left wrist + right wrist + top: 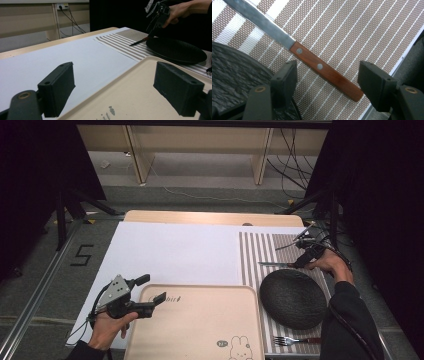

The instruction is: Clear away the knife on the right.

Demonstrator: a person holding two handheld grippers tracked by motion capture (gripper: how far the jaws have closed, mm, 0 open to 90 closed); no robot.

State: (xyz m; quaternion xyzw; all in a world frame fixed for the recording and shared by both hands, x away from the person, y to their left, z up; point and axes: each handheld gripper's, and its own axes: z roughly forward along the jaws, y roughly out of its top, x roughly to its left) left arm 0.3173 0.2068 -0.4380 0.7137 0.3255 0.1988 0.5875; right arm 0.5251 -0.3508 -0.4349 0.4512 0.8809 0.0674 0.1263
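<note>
Table (pixel 170 252): a white sheet is spread over it, with a striped placemat (pixel 260 251) laid at the right; the setting is judged to be partly laid.
Tray (pixel 200 325): a beige tray is placed at the near edge, just left of the placemat; nothing is seen on it.
Plate (pixel 292 298): a dark round plate is already set on the placemat; this part is taken as done.
Left gripper (pixel 154 290): it is held over the tray's left corner with its jaws apart and nothing between them; no part in the work is shown.
Right gripper (pixel 298 263): it is lowered over the knife beyond the plate, jaws spread to either side of the handle; the pads are not seen pressing on it, so the knife is not gripped.
Knife (pixel 317 65): it is lying flat on the placemat, just beside the plate's far rim, wooden handle between the jaws; closing and any moving are judged still to be done.
Fork (pixel 295 340): it is laid on the placemat at the plate's near side, apparently already placed.
</note>
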